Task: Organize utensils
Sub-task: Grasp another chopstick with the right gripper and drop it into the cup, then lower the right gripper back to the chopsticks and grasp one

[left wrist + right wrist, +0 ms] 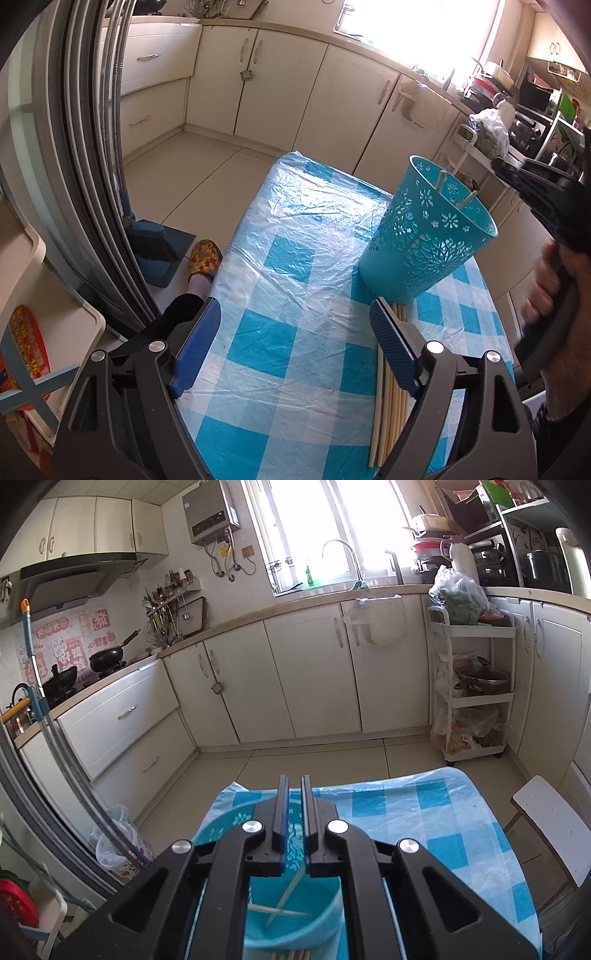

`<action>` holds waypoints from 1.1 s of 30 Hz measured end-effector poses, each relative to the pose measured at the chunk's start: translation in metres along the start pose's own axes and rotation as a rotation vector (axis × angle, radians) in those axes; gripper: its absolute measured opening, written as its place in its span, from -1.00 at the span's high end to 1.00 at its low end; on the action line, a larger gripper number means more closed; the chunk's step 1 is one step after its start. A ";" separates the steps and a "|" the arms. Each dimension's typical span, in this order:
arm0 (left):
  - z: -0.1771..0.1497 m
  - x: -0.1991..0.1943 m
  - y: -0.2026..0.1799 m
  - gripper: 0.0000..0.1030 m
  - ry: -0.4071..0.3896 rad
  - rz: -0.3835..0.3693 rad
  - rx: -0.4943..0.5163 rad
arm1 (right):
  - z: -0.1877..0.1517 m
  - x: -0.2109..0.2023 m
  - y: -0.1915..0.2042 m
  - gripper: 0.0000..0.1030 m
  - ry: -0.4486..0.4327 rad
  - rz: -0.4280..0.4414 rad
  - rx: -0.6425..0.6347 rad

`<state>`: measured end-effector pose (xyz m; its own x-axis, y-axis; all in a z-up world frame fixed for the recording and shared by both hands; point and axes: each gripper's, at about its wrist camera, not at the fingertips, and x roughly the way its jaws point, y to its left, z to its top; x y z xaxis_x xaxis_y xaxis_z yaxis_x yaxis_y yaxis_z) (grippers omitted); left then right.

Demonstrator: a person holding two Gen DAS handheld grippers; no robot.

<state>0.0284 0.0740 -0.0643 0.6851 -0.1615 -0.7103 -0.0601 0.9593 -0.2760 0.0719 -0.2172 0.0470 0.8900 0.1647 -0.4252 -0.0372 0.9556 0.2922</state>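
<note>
On the checked blue-and-white surface [295,280] stands a turquoise cutout holder [424,236], with two pale chopsticks [291,897] already lying crossed inside it. The right gripper [294,786] hovers directly above the holder's mouth, its jaws drawn nearly together with nothing visible between them, so the step in hand looks like a drop just made into the holder. The rest of the chopsticks, a loose bundle [391,398], lie flat on the near side of the holder, their far ends close to its base. The left gripper [295,332] waits spread wide and empty, its right finger over that bundle. The next move likely calls for pinching one stick from the bundle without scattering the others. The holder's flared rim and the crinkled plastic cover could hinder a clean pick.
</note>
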 end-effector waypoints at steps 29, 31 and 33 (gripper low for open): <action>-0.018 -0.002 -0.010 -0.55 0.043 0.005 0.044 | -0.169 0.037 0.006 0.73 0.459 -0.062 -0.094; -0.019 0.000 -0.011 -0.55 0.051 0.004 0.047 | -0.170 0.037 0.006 0.79 0.462 -0.059 -0.117; -0.020 0.005 -0.013 -0.55 0.067 0.000 0.059 | -0.171 0.037 0.003 0.85 0.467 -0.053 -0.135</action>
<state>0.0176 0.0558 -0.0773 0.6347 -0.1747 -0.7528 -0.0163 0.9709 -0.2390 0.0273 -0.1660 -0.1146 0.5947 0.1774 -0.7842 -0.0837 0.9837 0.1591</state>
